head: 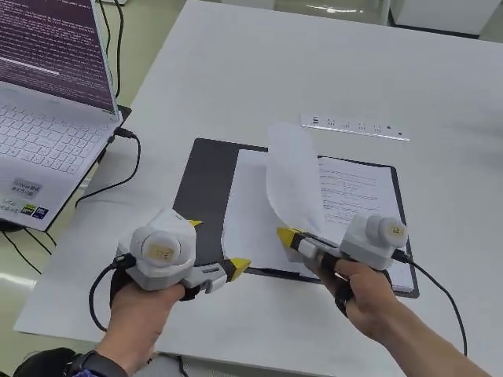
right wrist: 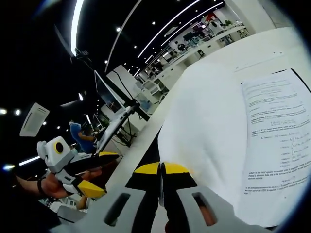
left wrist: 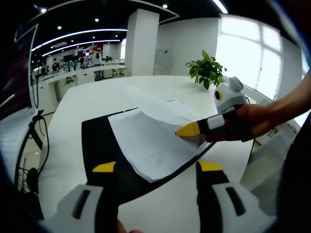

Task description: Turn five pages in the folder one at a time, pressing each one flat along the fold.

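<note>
Over the open folder (head: 206, 188) on the white table (head: 259, 71), pinching one raised page (head: 292, 177) by its near edge, right gripper (head: 289, 236) clamped on it. Hovering the left gripper (head: 216, 245) near left, jaws apart. Seemingly mid-turn: needing laying leftward, then pressing along the fold.

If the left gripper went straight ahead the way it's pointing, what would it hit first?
Probably the folder: its black cover and the lifted white page lie between the left gripper's open jaws. Beyond is the right gripper; depth is unclear.
</note>
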### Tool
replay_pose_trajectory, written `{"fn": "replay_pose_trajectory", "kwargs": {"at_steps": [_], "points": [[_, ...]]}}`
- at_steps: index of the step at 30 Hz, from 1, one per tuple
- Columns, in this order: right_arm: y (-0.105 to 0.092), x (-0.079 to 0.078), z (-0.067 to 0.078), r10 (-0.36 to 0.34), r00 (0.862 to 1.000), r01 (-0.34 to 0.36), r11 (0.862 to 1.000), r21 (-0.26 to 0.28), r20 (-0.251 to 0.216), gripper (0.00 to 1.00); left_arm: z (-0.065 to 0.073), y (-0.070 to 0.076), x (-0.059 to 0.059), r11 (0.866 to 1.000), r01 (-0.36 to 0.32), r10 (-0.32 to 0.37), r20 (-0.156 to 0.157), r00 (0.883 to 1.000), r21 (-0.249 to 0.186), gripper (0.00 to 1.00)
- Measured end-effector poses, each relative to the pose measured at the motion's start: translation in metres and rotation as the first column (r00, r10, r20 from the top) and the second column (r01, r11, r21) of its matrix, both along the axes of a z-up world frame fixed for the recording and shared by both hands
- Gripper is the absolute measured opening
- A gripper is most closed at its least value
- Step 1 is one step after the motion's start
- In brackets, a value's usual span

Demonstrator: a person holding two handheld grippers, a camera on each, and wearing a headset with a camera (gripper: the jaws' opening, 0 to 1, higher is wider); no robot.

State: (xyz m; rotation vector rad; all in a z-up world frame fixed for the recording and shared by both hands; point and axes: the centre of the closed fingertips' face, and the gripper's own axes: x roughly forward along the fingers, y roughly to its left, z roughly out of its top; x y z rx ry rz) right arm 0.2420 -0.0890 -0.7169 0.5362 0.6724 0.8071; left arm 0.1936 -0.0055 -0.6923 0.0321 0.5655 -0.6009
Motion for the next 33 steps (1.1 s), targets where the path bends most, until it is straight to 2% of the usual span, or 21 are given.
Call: {"fn": "replay_pose_trajectory", "kwargs": {"at_steps": [14,19,33], "points": [[0.039,-0.002,-0.013,0.043,0.998,-0.043,0.999,0.009,-0.042,0.00,-0.005,0.014,0.000,1.000,-0.020,0.020,-0.007,1.000,-0.020,0.64],[0.050,0.001,-0.022,0.039,0.997,-0.038,0.999,0.016,-0.070,0.00,-0.008,0.022,0.001,0.999,-0.032,0.032,-0.014,0.999,-0.025,0.64],[0.069,0.006,-0.045,0.019,0.991,-0.016,1.000,0.023,-0.134,0.00,-0.016,0.029,-0.004,0.998,-0.047,0.046,-0.033,0.998,-0.037,0.64]]}}
